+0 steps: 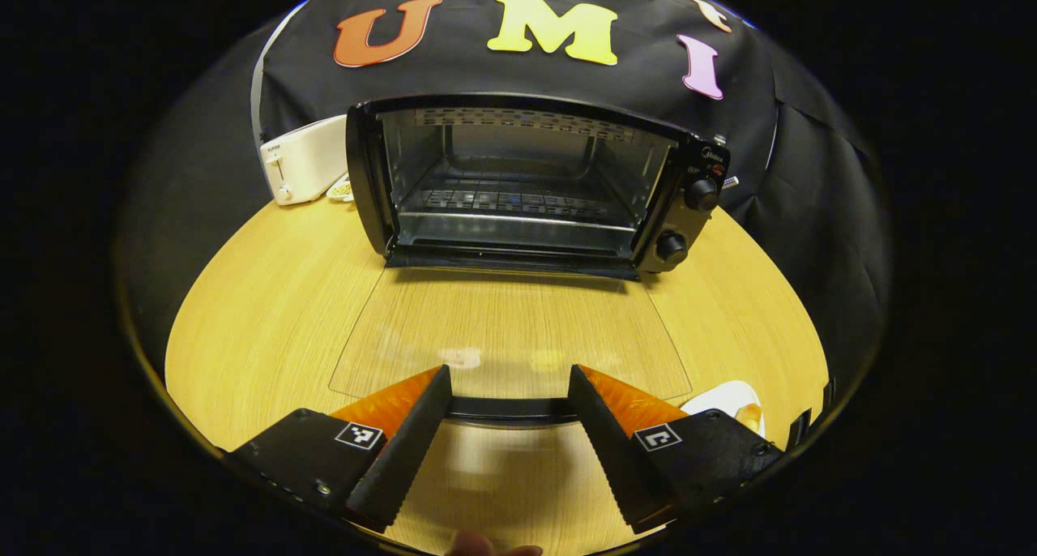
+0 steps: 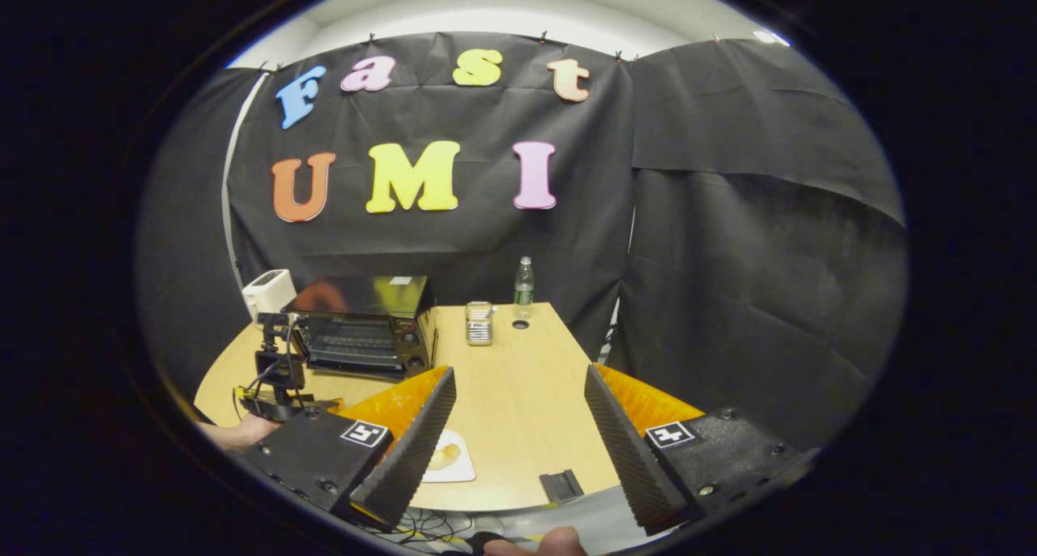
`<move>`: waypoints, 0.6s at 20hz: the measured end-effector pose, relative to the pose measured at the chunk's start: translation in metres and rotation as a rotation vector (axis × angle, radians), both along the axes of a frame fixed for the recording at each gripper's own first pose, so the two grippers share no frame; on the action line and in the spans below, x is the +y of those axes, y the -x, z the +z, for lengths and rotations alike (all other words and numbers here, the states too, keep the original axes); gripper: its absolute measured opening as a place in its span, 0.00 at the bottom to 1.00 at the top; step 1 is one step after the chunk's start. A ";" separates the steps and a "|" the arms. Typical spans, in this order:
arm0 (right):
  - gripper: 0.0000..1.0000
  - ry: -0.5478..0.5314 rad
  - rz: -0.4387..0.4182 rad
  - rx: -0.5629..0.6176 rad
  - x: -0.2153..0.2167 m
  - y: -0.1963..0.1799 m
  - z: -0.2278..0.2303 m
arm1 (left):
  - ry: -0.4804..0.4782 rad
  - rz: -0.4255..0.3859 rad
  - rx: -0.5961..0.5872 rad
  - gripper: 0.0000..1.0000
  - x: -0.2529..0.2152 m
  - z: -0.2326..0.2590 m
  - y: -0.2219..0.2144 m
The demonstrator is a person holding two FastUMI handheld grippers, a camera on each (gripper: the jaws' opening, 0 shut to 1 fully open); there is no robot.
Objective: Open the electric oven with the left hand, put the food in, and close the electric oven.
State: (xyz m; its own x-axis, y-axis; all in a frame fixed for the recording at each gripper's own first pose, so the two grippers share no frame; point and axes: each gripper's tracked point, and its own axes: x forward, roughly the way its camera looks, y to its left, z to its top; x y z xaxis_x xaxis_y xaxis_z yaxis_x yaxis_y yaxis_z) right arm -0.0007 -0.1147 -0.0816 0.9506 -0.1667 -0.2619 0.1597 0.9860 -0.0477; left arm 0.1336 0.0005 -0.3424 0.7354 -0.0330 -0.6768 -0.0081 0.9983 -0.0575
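Observation:
The black electric oven [image 1: 527, 187] stands open at the back of the wooden table, its wire rack bare. Its glass door [image 1: 510, 329] lies flat toward me, and the door's dark handle [image 1: 506, 410] runs across between the fingers of my left gripper [image 1: 509, 374], which is open. A white plate with a piece of bread [image 1: 733, 400] peeks out behind the right finger. In the right gripper view the oven [image 2: 364, 329] sits at the left and the plate of bread [image 2: 448, 457] lies near the table's front edge. My right gripper [image 2: 519, 371] hovers open above the table, holding nothing.
A white toaster [image 1: 304, 160] stands left of the oven. A water bottle [image 2: 524, 284] and a small jar [image 2: 479, 322] stand at the table's back. A small black object [image 2: 561, 485] lies at the front edge, cables hang below it, and a hand holds the left gripper [image 2: 275, 378].

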 end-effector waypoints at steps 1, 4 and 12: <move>1.00 0.006 0.005 0.000 0.002 0.002 0.000 | -0.004 -0.004 -0.016 0.97 0.001 0.002 -0.001; 1.00 0.011 0.023 0.007 0.010 0.005 -0.002 | -0.004 -0.011 -0.030 0.94 0.003 0.011 0.006; 1.00 -0.031 0.087 0.094 0.035 0.003 -0.039 | 0.035 -0.059 -0.276 0.94 0.012 0.114 0.042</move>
State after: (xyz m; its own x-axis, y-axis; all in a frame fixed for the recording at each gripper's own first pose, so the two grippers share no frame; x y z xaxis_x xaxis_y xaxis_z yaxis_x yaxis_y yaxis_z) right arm -0.0035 -0.0800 -0.1205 0.9320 -0.0752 -0.3545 0.0699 0.9972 -0.0276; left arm 0.0913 0.0129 -0.2279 0.8879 -0.1014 -0.4487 0.0709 0.9939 -0.0843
